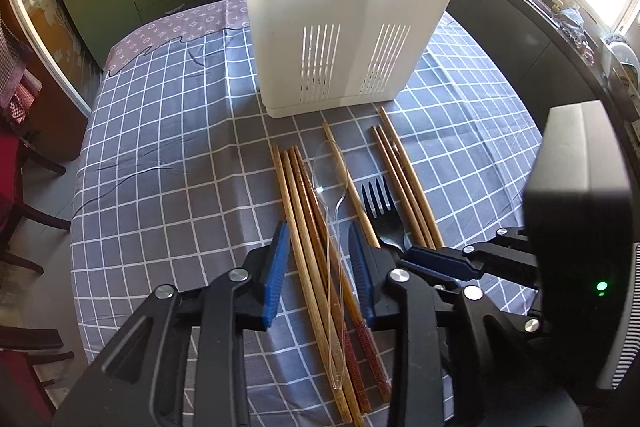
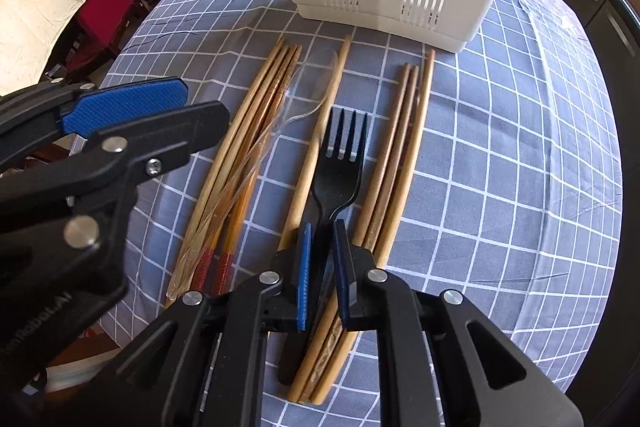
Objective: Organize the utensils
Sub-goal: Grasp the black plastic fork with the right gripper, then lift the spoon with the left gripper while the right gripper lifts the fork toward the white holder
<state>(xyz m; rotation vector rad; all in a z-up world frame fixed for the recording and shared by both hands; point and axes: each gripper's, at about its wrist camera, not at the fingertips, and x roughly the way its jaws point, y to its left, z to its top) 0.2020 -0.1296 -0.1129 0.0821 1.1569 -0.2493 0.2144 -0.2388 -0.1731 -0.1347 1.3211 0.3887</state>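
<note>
Left wrist view: left gripper (image 1: 320, 267) open, pads straddling the clear plastic spoon (image 1: 330, 211) lying on wooden chopsticks (image 1: 304, 227). White slotted holder (image 1: 340, 27) stands beyond.

Right wrist view: right gripper (image 2: 322, 267) clamped on the black fork (image 2: 340, 163) handle, fork between chopstick groups on the checked tablecloth (image 2: 500, 147).

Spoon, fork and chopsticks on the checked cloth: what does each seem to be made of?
Spoon: clear plastic, glossy; the cloth's grid shows through it.
Fork: black, smooth with a dull sheen and moulded-looking tines, probably plastic.
Chopsticks: tan with a matt, grained look, likely bamboo or wood; two in the left bundle have red textured ends, perhaps lacquer or a wrap.
</note>
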